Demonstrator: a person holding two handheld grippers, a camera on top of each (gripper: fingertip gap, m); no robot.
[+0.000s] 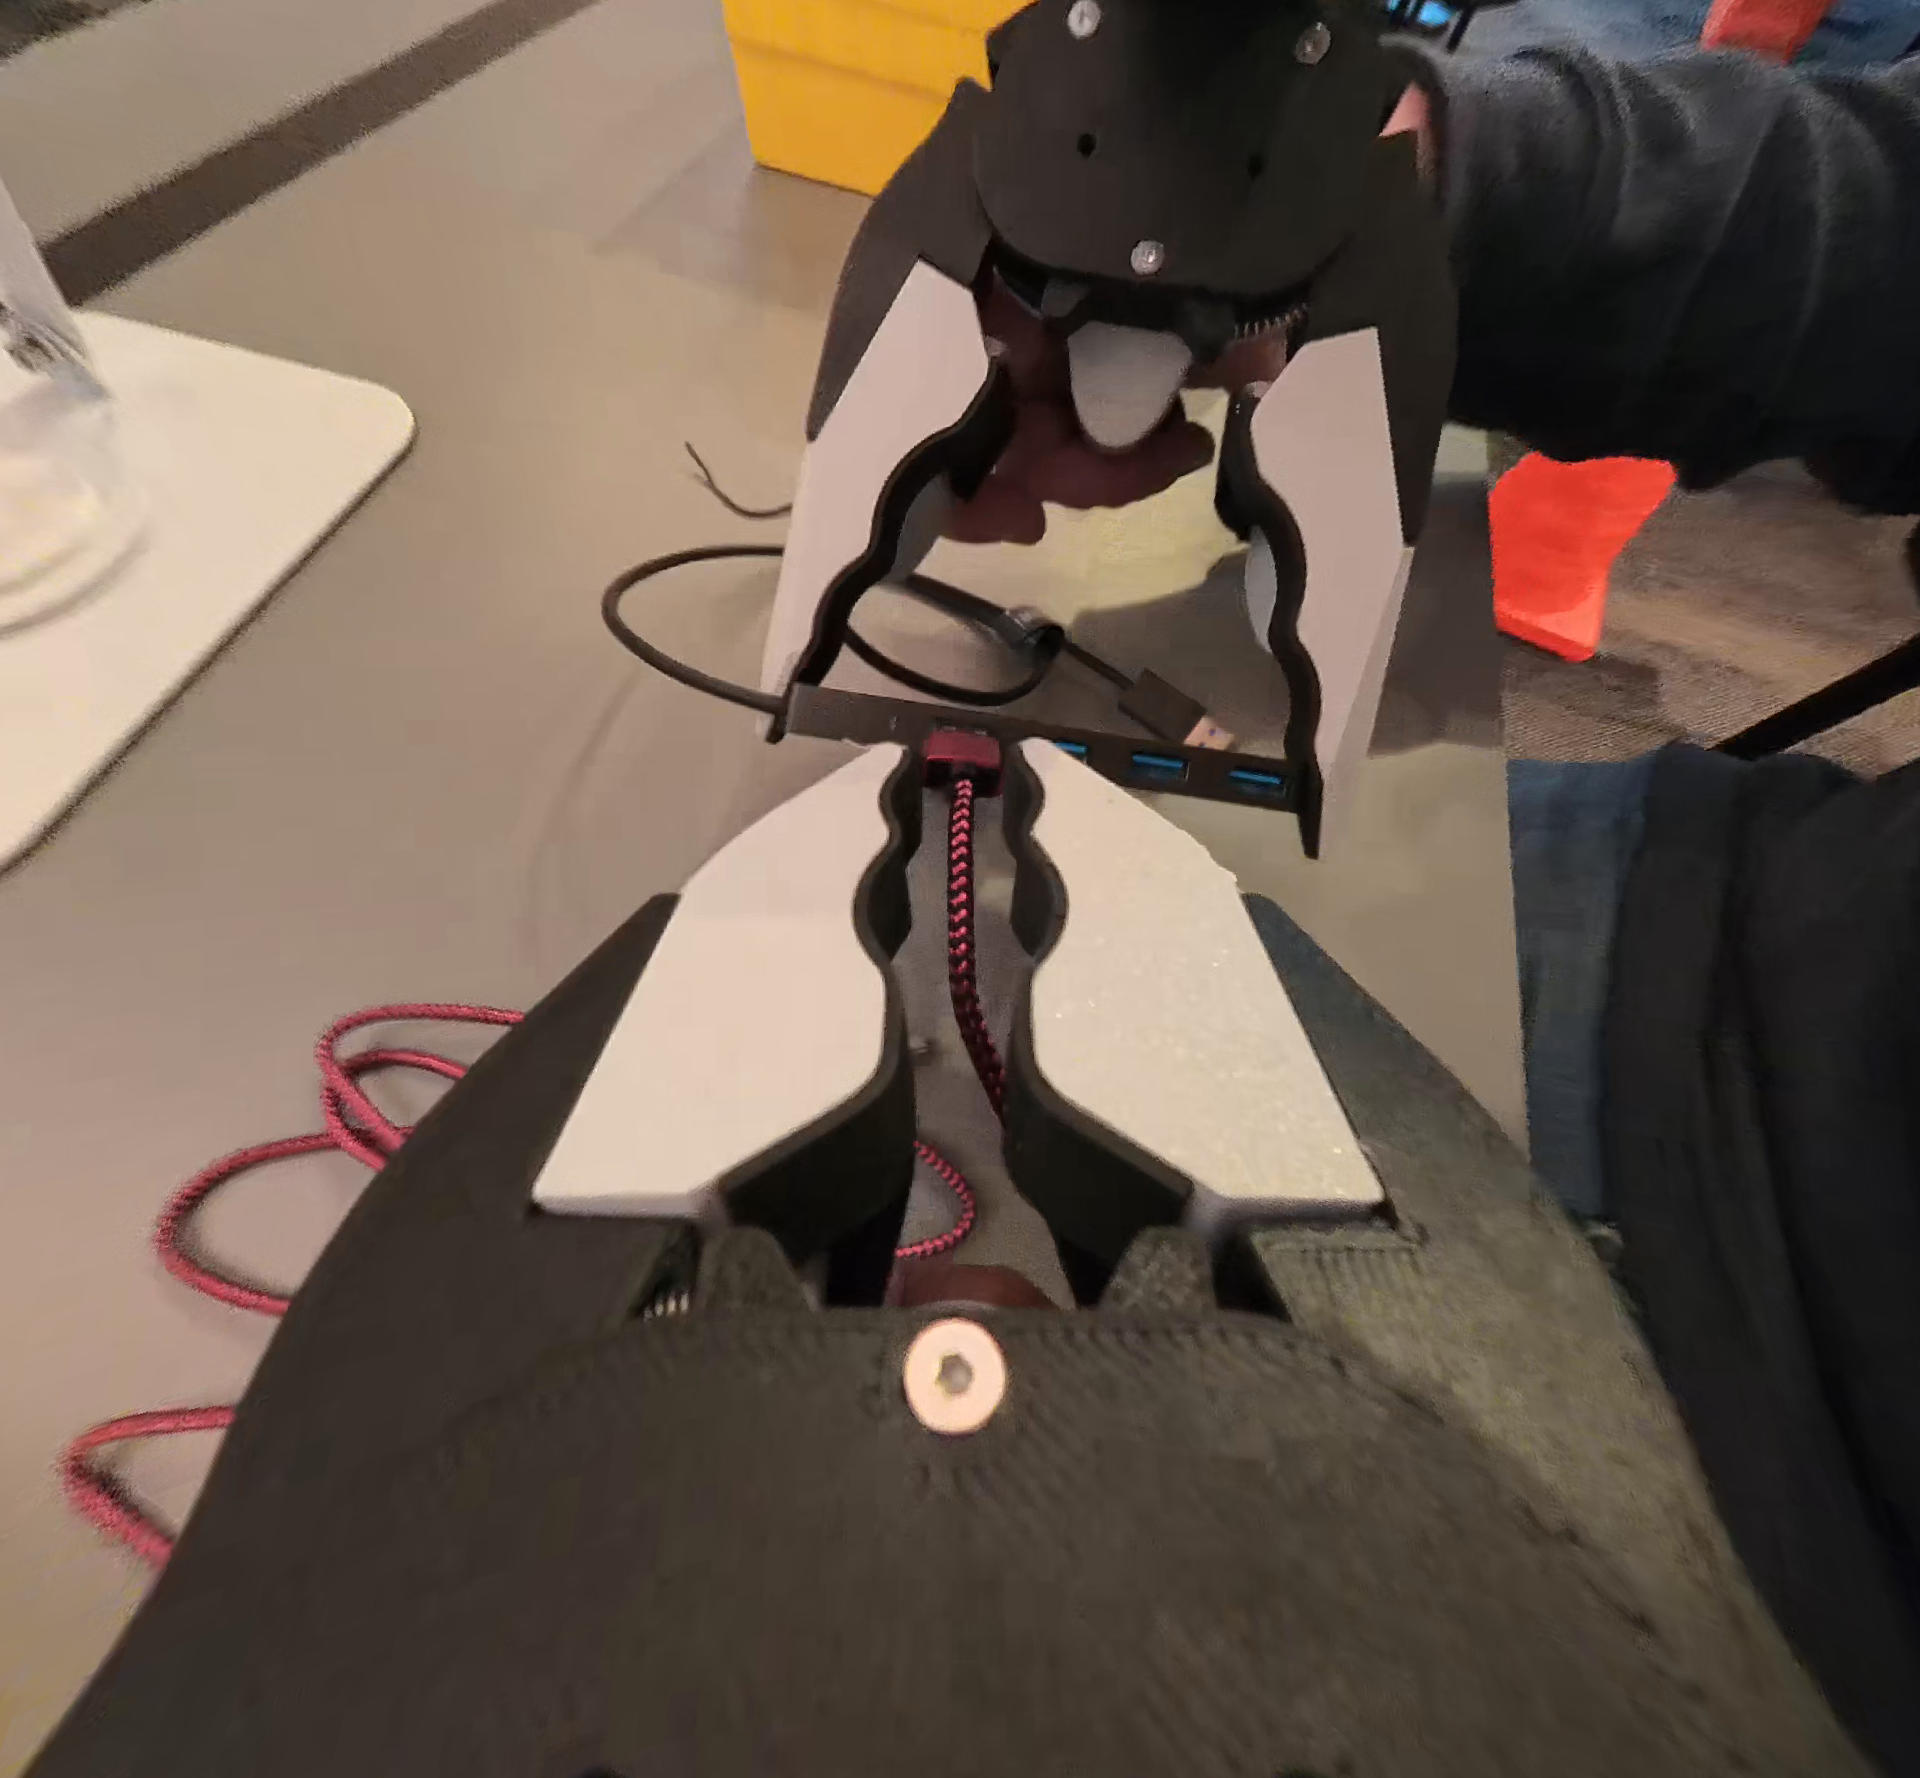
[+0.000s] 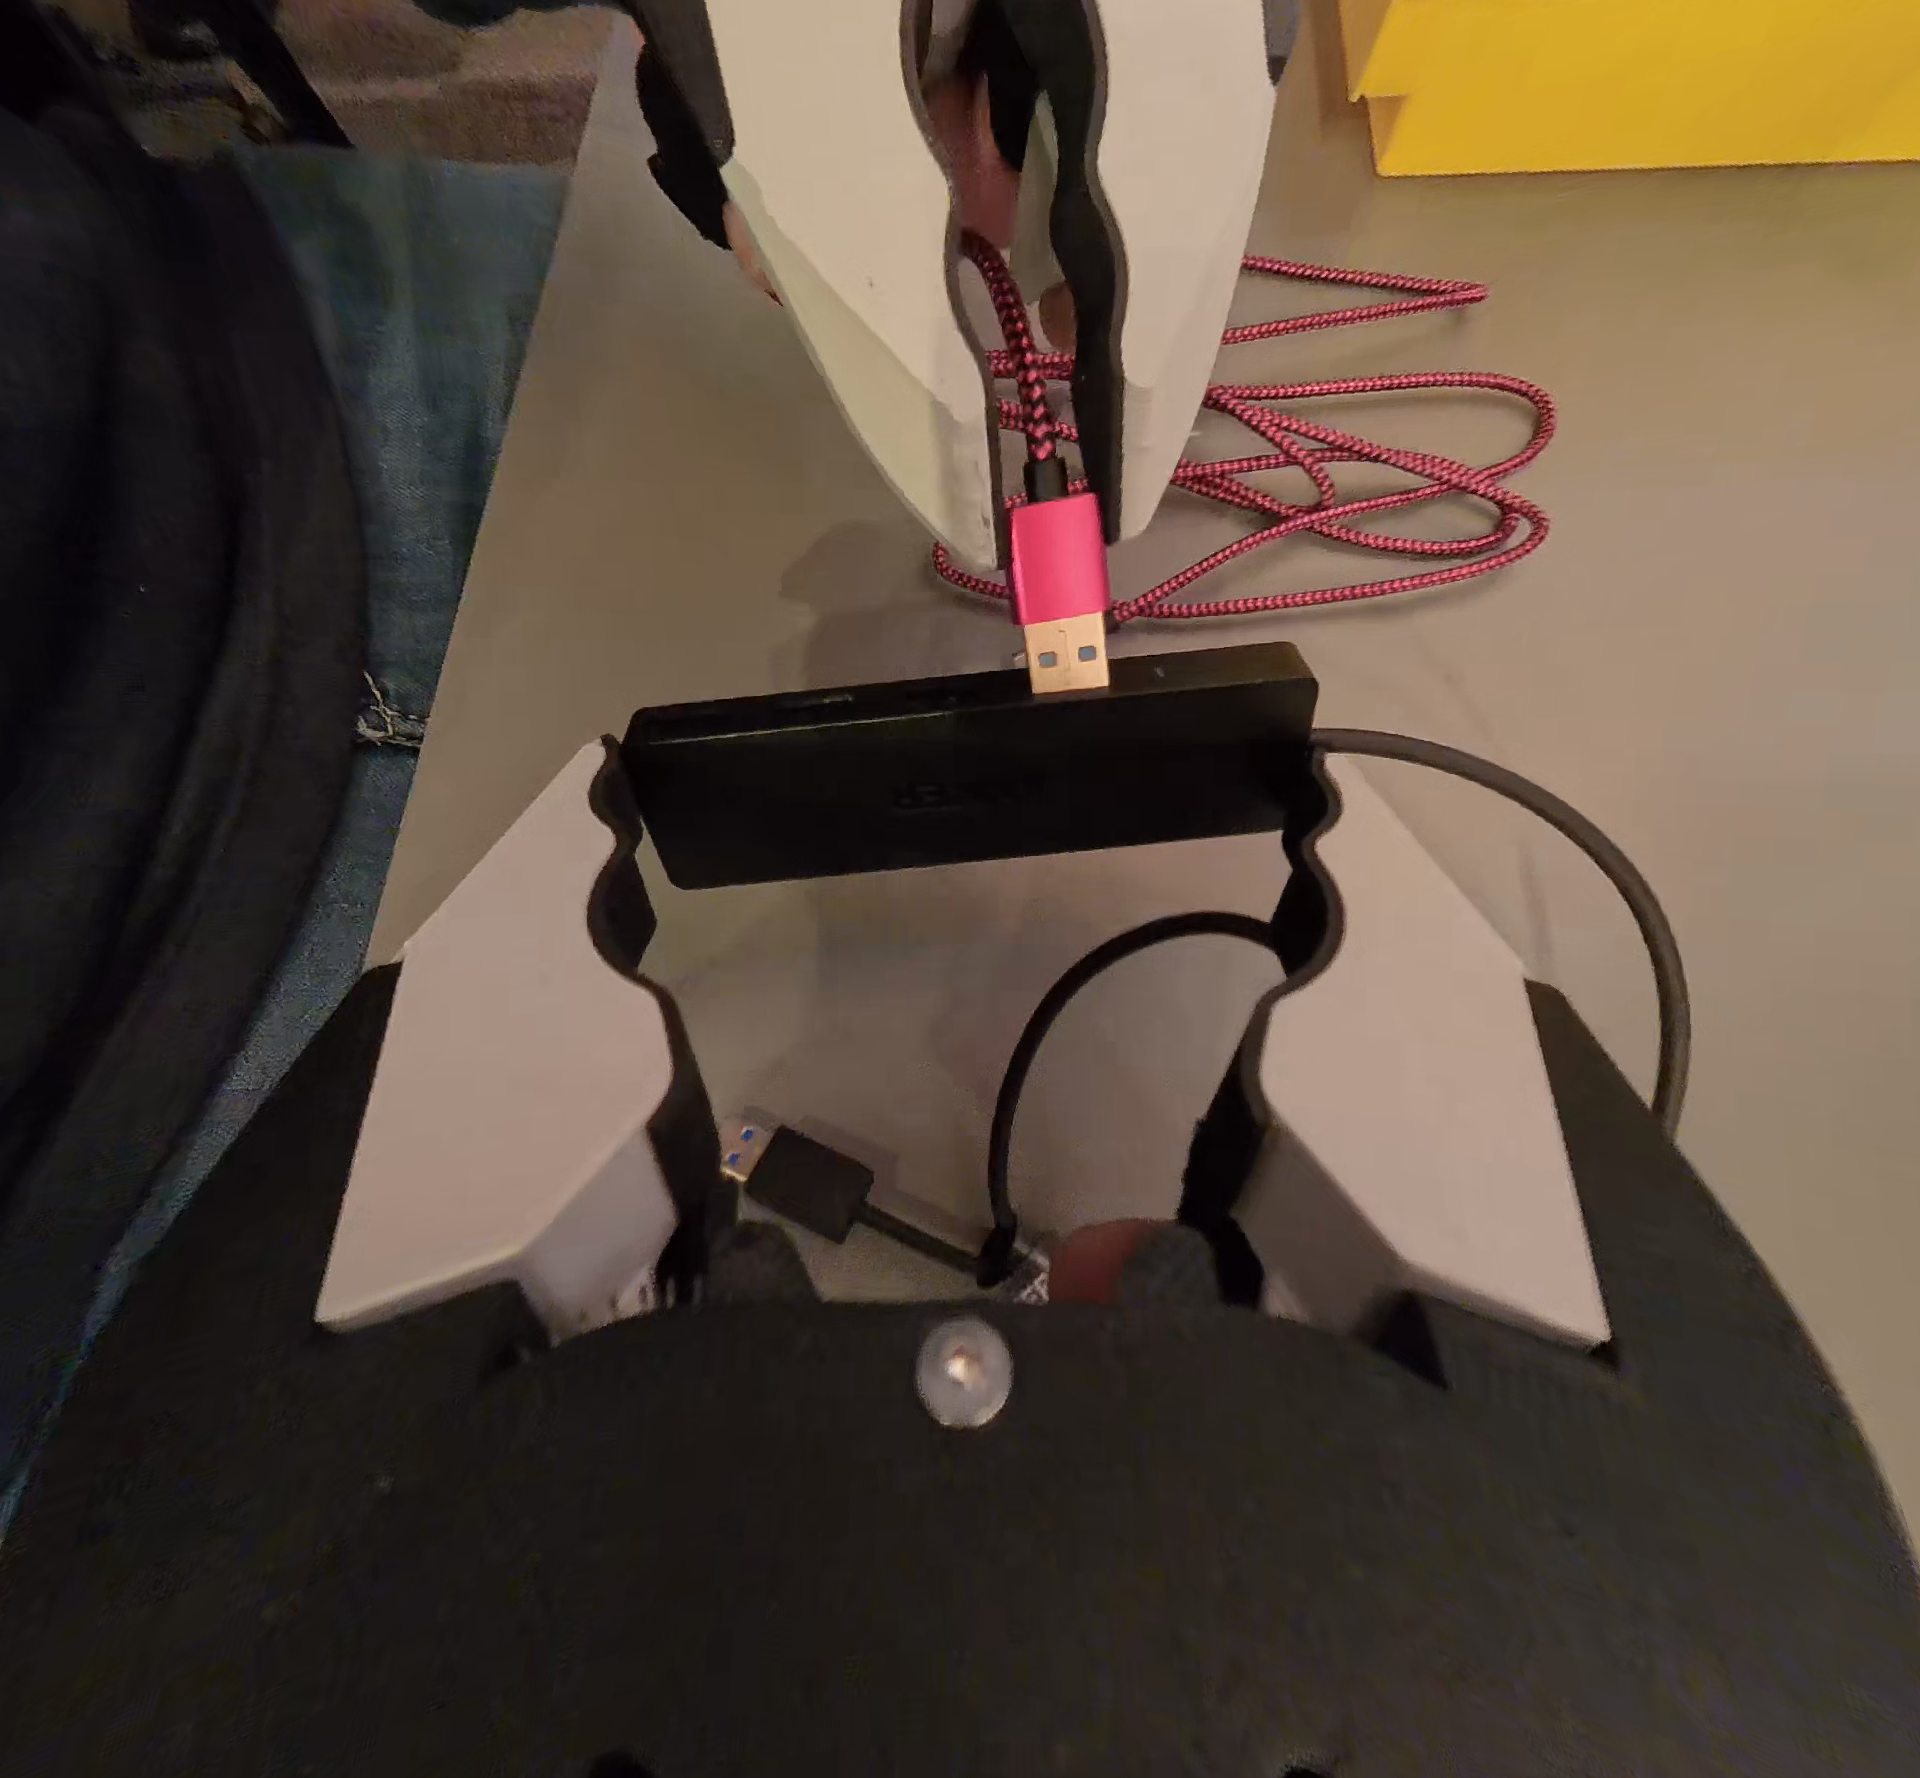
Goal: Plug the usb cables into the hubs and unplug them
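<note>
Left tongs (image 2: 1049,523) pinch the pink metal USB plug (image 2: 1060,575) of the braided pink cable (image 2: 1351,450); right tongs (image 2: 966,793) clamp the slim black USB hub (image 2: 966,783) endwise, lifted near the grey tabletop (image 2: 1558,897) edge. Gold tip sits at a port, depth unclear. Risks: tilted plug jams; hub pivots out of grip

We see a yellow bin (image 1: 873,35) on the grey bench (image 1: 416,637) at twelve o'clock; a white mat (image 1: 208,502) at nine; orange pieces (image 1: 1558,544) on the floor at three.
</note>
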